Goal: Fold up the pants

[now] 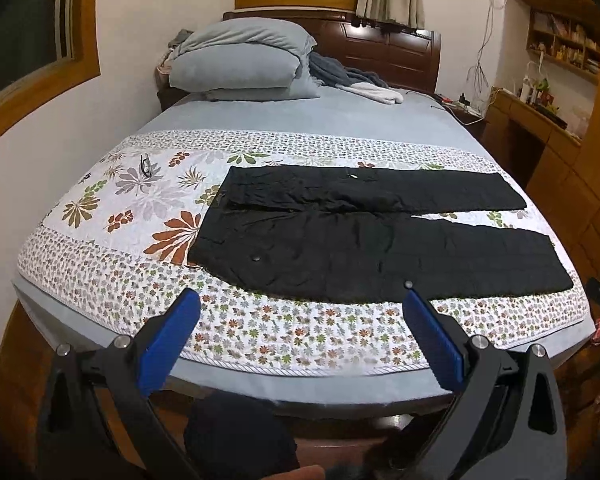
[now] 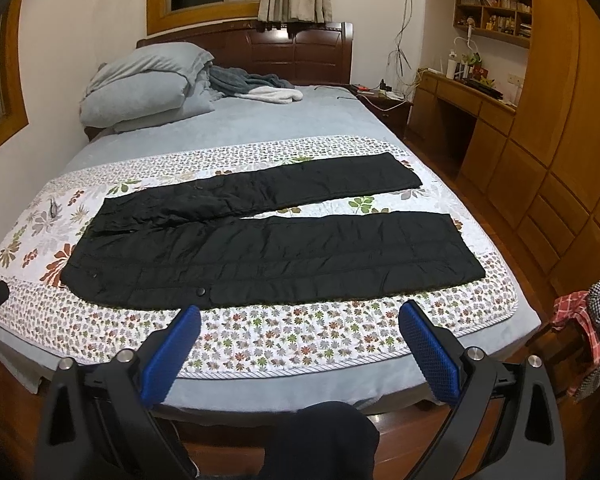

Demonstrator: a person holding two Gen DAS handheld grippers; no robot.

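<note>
Black quilted pants (image 1: 360, 236) lie flat and spread out on the floral quilt (image 1: 260, 332) of the bed, waist to the left, both legs running right with a gap between them. They also show in the right wrist view (image 2: 268, 248). My left gripper (image 1: 300, 300) is open and empty, held above the bed's near edge, short of the pants' near side. My right gripper (image 2: 300, 312) is open and empty, also short of the near leg's edge. Its blue pads (image 2: 428, 352) are wide apart.
Grey pillows (image 1: 240, 60) and a crumpled blanket (image 1: 348, 76) lie at the headboard end. A small dark object (image 1: 145, 166) lies on the quilt's far left. A wooden desk and cabinets (image 2: 540, 168) stand on the right. Checked cloth (image 2: 588, 320) hangs by the bed's right corner.
</note>
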